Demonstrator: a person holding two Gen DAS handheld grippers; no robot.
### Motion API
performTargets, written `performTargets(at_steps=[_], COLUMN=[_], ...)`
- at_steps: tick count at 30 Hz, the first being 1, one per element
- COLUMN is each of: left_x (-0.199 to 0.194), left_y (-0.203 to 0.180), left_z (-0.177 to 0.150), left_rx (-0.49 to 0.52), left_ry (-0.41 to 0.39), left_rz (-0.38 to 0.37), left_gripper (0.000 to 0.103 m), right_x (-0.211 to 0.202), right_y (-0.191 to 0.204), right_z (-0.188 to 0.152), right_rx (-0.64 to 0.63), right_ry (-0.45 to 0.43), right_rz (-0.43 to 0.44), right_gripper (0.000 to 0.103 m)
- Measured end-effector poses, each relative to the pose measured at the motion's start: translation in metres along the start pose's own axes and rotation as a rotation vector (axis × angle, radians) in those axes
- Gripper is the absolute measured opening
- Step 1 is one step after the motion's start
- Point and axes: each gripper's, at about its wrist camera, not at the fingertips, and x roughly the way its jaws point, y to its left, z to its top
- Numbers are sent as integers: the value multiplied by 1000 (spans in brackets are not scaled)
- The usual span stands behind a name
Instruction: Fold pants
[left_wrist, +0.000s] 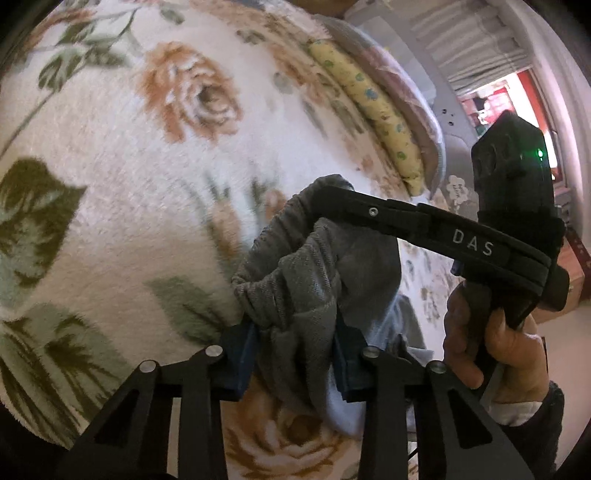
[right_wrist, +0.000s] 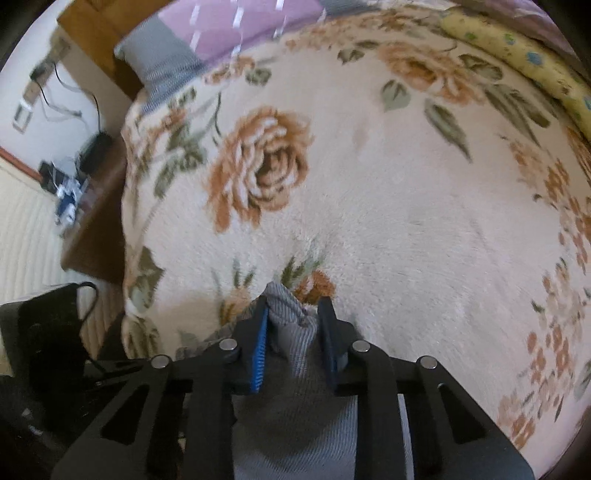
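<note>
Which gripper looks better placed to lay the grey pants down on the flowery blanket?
Probably the right. Both grippers are shut on the pants. The right gripper faces a wide bare stretch of blanket, while the left gripper has the right hand crowding its view.

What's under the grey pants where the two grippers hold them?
Under the grey pants, gripped by the left gripper and right gripper, lies the floral blanket: a rose print shows below the bunched cloth. The hanging fabric hides the blanket directly beneath it.
</note>
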Motion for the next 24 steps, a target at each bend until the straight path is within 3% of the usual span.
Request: performTargets(at_steps=[12, 24], left_x=[-19, -14], left_y=[-79, -146], left_z=[-8, -43], left_rx=[147, 291], left_ry=[-19, 21], left_rz=[-102, -127], left_gripper=[32, 32], right_x=[-102, -173], right_y=[-8, -48], right_z=[-38, -108], right_rx=[88, 232], right_ry=[-219, -384], right_rz=[5, 27], right_gripper=[26, 26])
